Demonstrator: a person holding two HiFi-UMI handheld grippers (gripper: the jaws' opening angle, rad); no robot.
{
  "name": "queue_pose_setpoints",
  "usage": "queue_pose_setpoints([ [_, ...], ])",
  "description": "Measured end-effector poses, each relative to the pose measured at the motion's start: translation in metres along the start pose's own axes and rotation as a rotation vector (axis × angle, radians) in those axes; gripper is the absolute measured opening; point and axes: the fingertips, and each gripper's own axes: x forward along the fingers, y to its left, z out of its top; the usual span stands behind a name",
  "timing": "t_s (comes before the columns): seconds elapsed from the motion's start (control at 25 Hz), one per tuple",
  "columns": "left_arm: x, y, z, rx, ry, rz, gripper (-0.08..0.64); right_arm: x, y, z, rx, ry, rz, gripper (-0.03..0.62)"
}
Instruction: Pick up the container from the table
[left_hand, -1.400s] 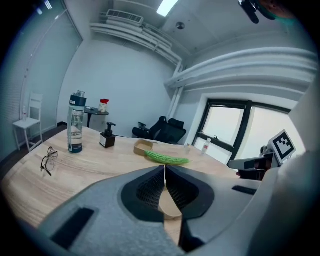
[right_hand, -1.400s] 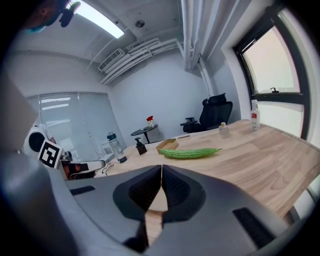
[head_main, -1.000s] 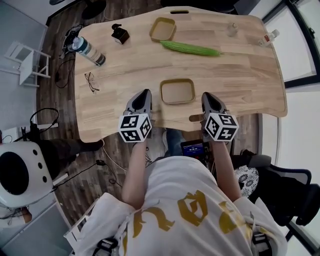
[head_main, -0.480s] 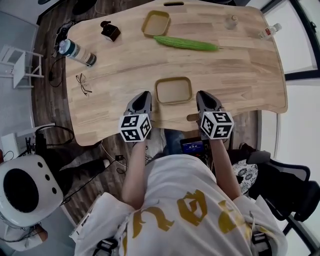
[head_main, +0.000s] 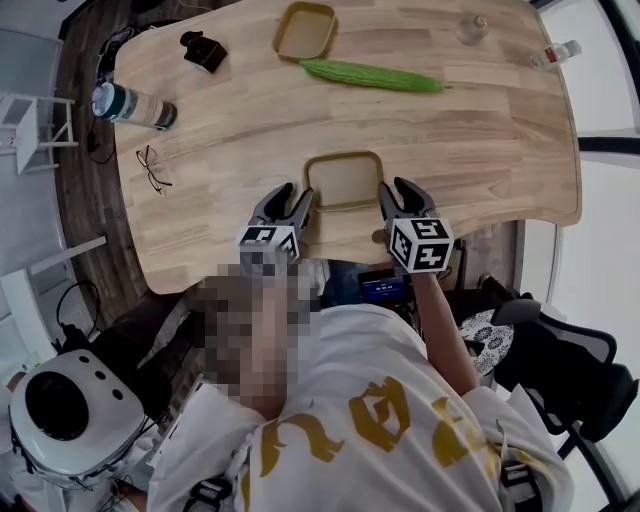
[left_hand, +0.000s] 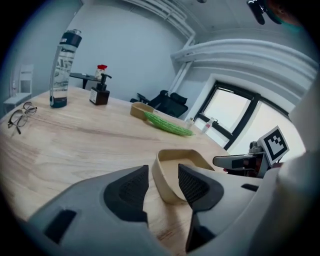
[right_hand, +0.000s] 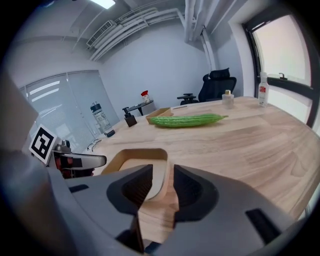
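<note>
Two grippers are at the container, one on each side. Far left on the table lie a bottle and a pair of glasses, well away from the job.

Next comes the left gripper. Its jaws are apart, and the container's left wall stands in the gap, with one jaw outside and one inside. The container sits flat on the table near the front edge, between the two grippers. It is empty.

On its other side, the right gripper has the right wall between its jaws. Those jaws are very near the wall. I think there is a thin gap, but it is hard to see.

To do this well, both grippers should squeeze at the same time. They should press just enough to hold the thin wall without bending it. Then both should go up together and level, so the container does not tip or slip out. The long green vegetable farther back is out of the way.
</note>
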Motion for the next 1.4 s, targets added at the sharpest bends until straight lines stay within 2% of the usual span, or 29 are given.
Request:
queue_pose_setpoints([
  [0.2, 0.014, 0.006, -0.009, -0.005, 0.066, 0.003, 0.163, 0.017, -0.002, -0.009, -0.003, 0.048, -0.017, 0.133],
  [0.36, 0.026, 0.01, -0.011, -0.031, 0.099, -0.018, 0.164, 0.03, -0.008, -0.016, 0.008, 0.088, -0.024, 0.133],
  [0.52, 0.032, 0.008, -0.01, -0.047, 0.124, -0.054, 0.162, 0.037, -0.008, -0.016, -0.029, 0.104, -0.047, 0.041],
  [0.56, 0.034, 0.006, -0.009, -0.041, 0.13, -0.06, 0.149, 0.038, -0.008, -0.015, -0.036, 0.104, -0.051, 0.04],
  [0.64, 0.036, 0.003, -0.007, -0.03, 0.142, -0.068, 0.081, 0.04, -0.008, -0.013, -0.047, 0.108, -0.056, 0.038],
  [0.84, 0.04, 0.003, -0.006, -0.027, 0.17, -0.069, 0.075, 0.042, -0.01, -0.012, -0.05, 0.12, -0.052, 0.038],
  [1.08, 0.039, 0.003, -0.005, -0.057, 0.171, -0.054, 0.071, 0.042, -0.01, -0.011, -0.061, 0.125, -0.046, 0.039],
  [1.4, 0.032, -0.009, 0.012, -0.003, 0.146, -0.052, 0.067, 0.028, -0.008, 0.009, -0.062, 0.088, -0.045, 0.035],
])
